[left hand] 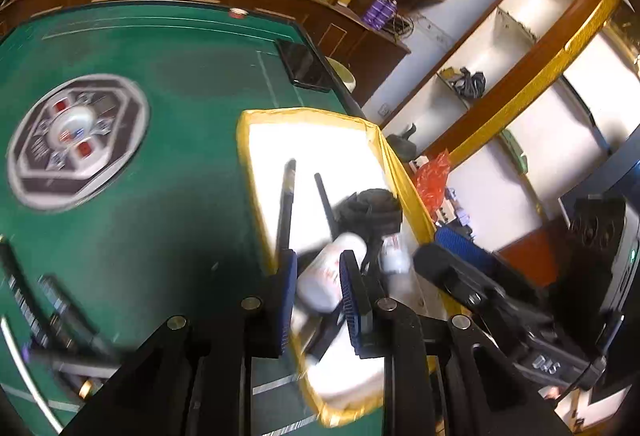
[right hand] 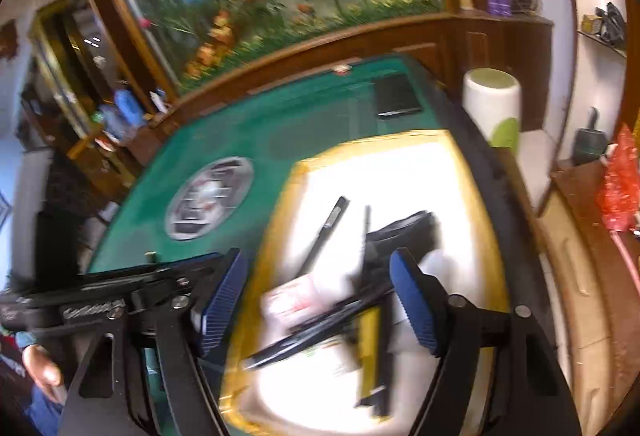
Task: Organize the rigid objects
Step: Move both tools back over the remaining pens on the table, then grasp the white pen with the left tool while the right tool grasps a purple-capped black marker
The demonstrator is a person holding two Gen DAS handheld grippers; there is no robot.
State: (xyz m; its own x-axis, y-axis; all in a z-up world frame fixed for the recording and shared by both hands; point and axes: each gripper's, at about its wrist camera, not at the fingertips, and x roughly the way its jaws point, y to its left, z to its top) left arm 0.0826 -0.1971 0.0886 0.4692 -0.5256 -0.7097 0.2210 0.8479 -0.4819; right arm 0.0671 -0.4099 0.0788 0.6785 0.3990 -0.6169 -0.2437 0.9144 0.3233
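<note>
From the left wrist we look down over a green felt table point(left hand: 160, 84) at a white tray with a yellow rim point(left hand: 256, 172), which sits at the table's right edge. Our left gripper point(left hand: 318, 300) has its blue pads a narrow gap apart, and a white bottle point(left hand: 332, 276) shows in that gap, lying tilted inside the tray. Blur keeps us from telling whether the pads touch it; we judge they do not press it. Two black pens point(left hand: 286, 204) lie beyond it, long axes running away from us, beside a dark crumpled item point(left hand: 372, 204). More dark pen-like things point(left hand: 48, 308) lie on the felt at lower left, outside the tray.

From the right wrist we hold the right gripper point(right hand: 320, 300) spread wide and empty above the same tray point(right hand: 280, 236). Below it lie black pens point(right hand: 324, 232), a yellow-and-black bar point(right hand: 370, 348) and a white red-printed packet point(right hand: 292, 300). The loose items on the felt lie nearer our left hand.
</note>
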